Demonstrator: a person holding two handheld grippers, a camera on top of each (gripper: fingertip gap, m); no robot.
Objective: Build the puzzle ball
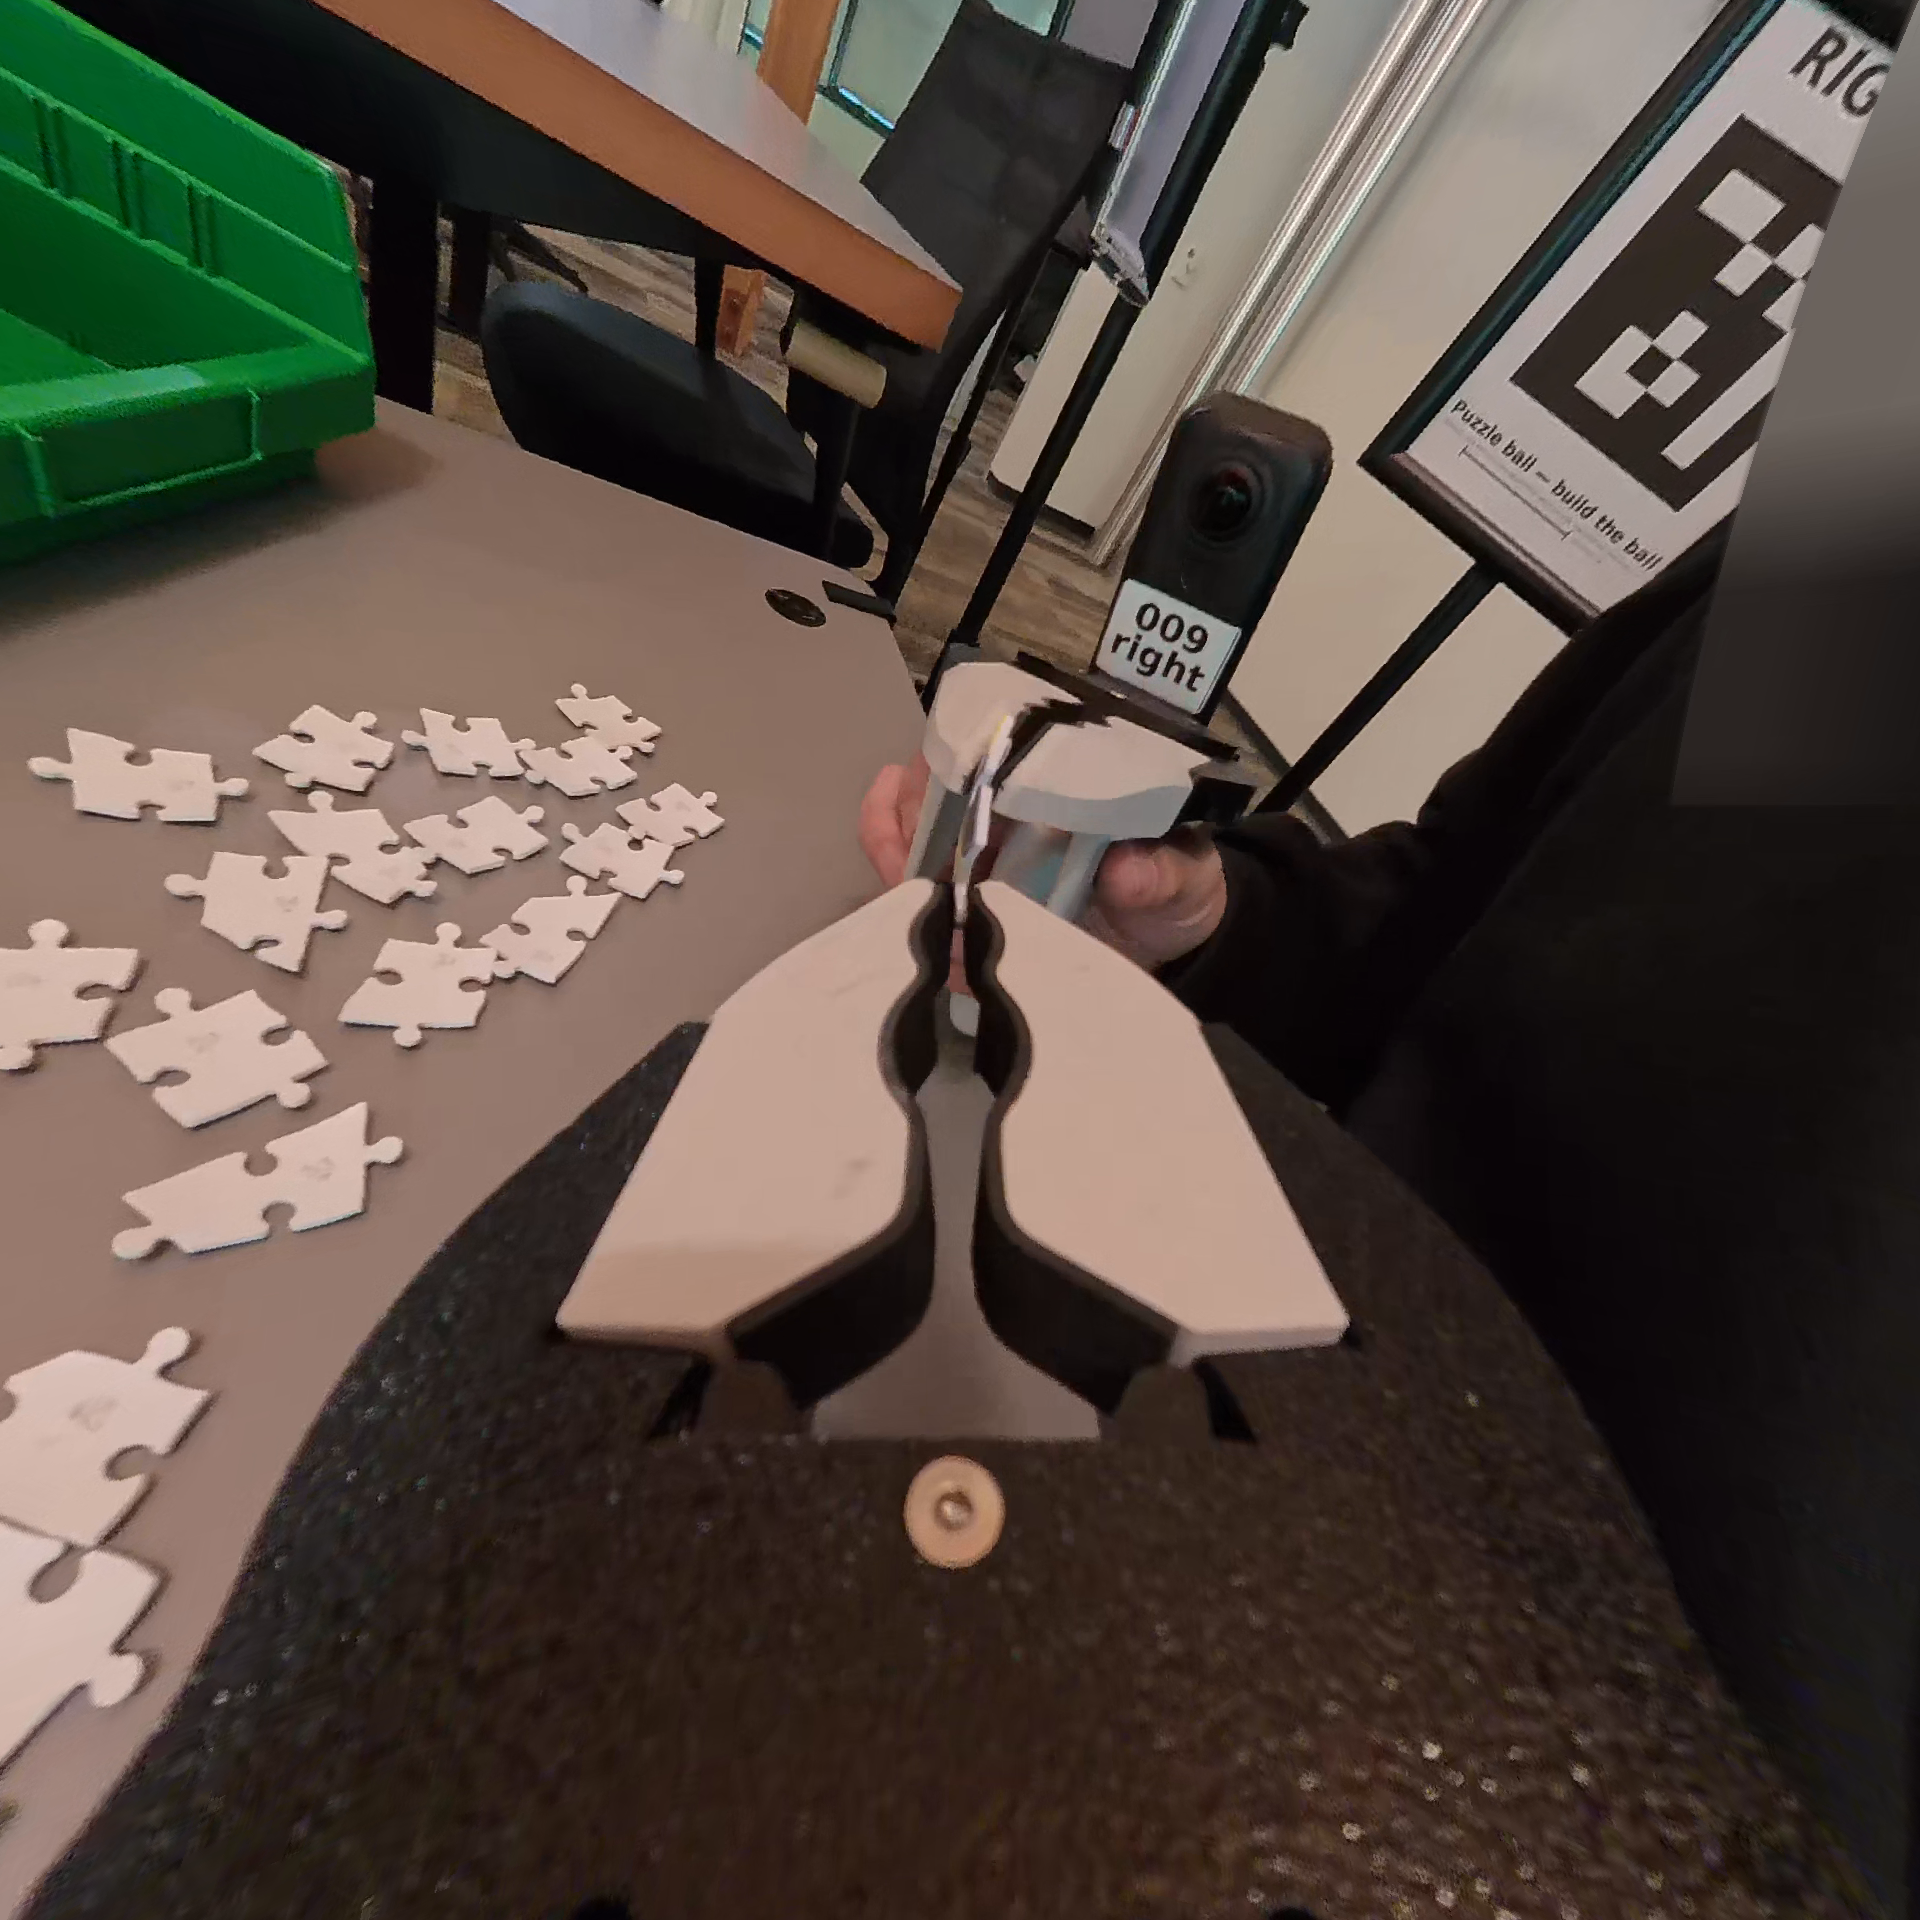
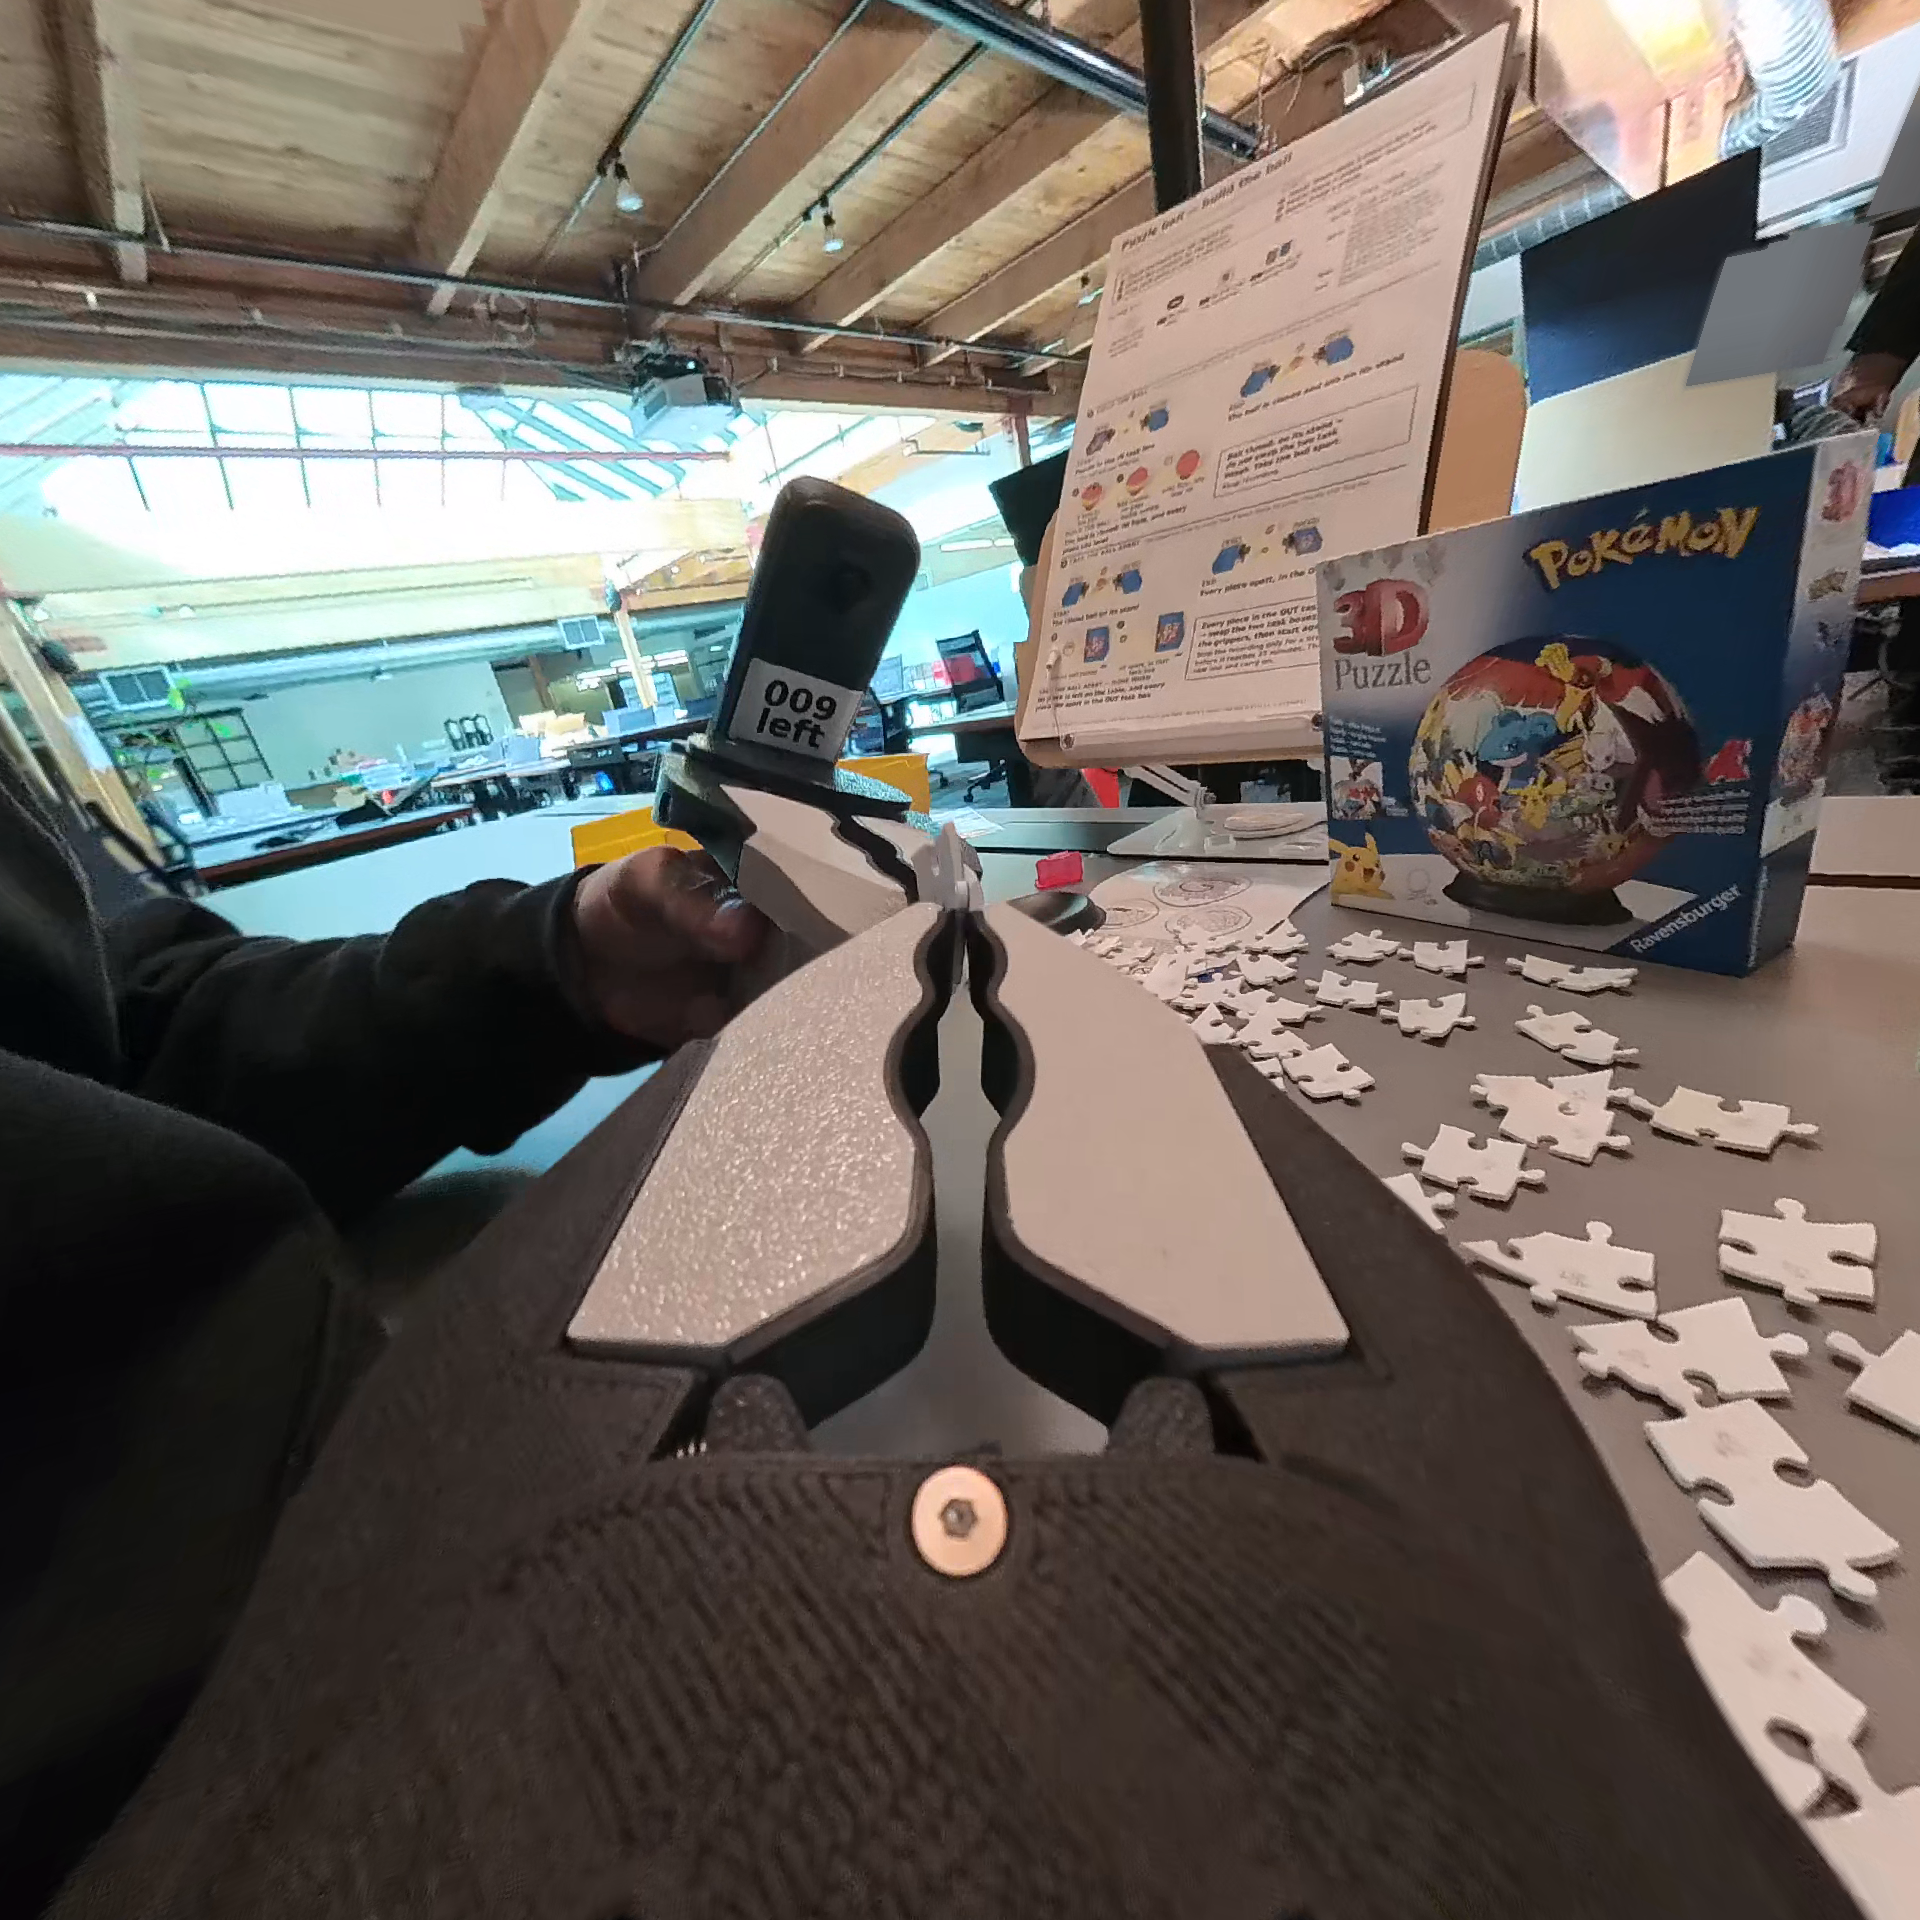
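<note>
We see the right gripper (image 2: pixel 958 940), its grey fingers closed tip to tip on a small white puzzle piece (image 2: pixel 954 868) that the left gripper (image 2: pixel 920 868) also pinches, above the grey table (image 2: pixel 1714 1039) strewn with loose white puzzle pieces (image 2: pixel 1558 1117) beside a blue puzzle box (image 2: pixel 1579 717).

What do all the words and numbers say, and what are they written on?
I won't read writing out, but here is what carries it.
White label on the black camera: short print.
Framed sign: checker pattern, some words.
Instruction sheet: mostly too small.
Blue puzzle box: big logos.
Puzzle pieces: faint marks, too small to read.
</note>
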